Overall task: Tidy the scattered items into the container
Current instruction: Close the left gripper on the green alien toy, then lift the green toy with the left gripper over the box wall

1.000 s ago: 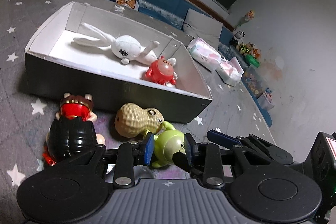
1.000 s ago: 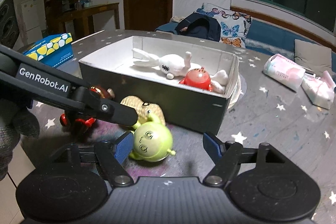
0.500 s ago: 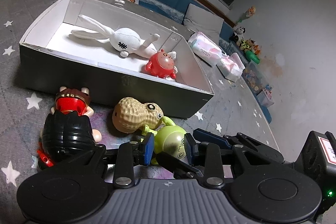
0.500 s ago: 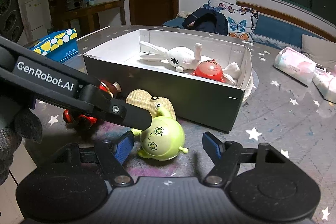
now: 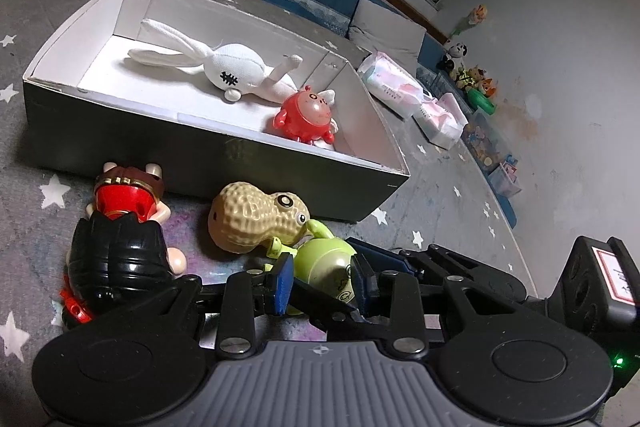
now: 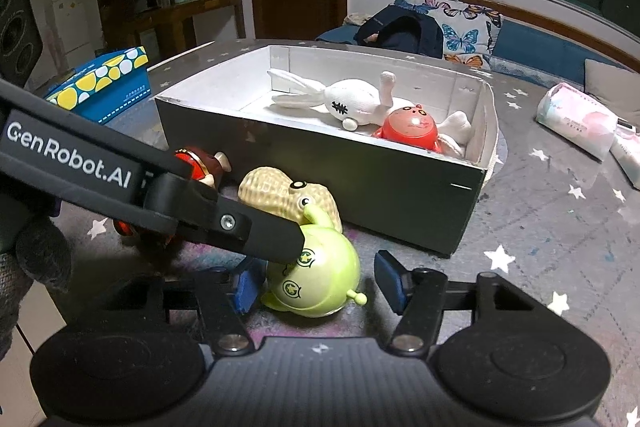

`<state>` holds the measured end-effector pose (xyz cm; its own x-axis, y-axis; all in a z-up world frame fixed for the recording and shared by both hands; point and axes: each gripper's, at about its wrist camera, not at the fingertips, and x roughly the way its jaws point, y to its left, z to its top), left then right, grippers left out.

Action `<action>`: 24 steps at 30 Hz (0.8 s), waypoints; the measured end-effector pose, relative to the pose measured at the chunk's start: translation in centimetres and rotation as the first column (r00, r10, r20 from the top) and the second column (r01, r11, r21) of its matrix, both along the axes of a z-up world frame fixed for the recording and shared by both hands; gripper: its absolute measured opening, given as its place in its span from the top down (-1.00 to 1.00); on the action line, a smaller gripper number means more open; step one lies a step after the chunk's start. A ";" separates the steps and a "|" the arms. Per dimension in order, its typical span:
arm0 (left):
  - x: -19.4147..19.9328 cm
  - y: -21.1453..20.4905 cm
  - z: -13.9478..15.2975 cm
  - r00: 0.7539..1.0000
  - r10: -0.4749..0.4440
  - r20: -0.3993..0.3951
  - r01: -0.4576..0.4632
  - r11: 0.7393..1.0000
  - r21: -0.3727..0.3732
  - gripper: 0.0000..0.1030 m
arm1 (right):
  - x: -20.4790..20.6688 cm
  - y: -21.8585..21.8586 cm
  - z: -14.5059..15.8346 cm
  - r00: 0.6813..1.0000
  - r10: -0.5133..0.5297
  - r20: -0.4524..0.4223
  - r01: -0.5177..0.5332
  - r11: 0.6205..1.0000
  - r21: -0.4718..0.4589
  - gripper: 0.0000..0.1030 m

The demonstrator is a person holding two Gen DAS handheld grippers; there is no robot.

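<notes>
your biggest risk is the two tools fighting over one toy: both are set around the green toy (image 6: 316,275), and if the right gripper (image 6: 316,285) closes while the left gripper (image 5: 322,281) already holds it, the round, smooth body may squirt out sideways or the fingers may knock together. in the left view the blue pads sit narrow, against either side of the green toy, so i judge the left is gripping it, though firm contact on the far pad is hard to confirm. the right one stands wide, the toy resting nearer its left pad with a clear gap to its right pad. the toy also touches the peanut (image 5: 256,219) just ahead of the left fingers, so a careless lift could drag or roll that one. the box (image 5: 208,163) lies straight ahead of both tools, beyond the peanut; its near wall is tall, so lift well clear or you will clip the rim. the black-and-red toy (image 5: 120,251) lies to the left of the left tool, still outside.
</notes>
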<state>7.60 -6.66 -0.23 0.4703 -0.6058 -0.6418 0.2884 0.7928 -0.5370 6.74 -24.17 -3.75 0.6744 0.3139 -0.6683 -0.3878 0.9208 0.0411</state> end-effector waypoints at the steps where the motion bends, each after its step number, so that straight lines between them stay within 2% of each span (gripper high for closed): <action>1: 0.1 0.0 -0.1 1.000 -0.001 -0.003 0.001 1.000 0.001 0.34 | 0.0 0.0 0.0 1.000 0.001 -0.001 -0.001 1.000 -0.001 -0.10; 6: 0.2 -0.1 -0.2 1.000 -0.006 -0.011 0.006 1.000 0.006 0.35 | 0.0 0.1 0.0 1.000 0.010 -0.008 -0.011 1.000 -0.004 0.02; 24: -0.9 -0.4 0.7 0.999 -0.033 0.017 0.033 0.999 -0.018 0.38 | -1.6 -0.2 1.1 1.000 -0.002 0.013 0.002 1.000 -0.011 0.04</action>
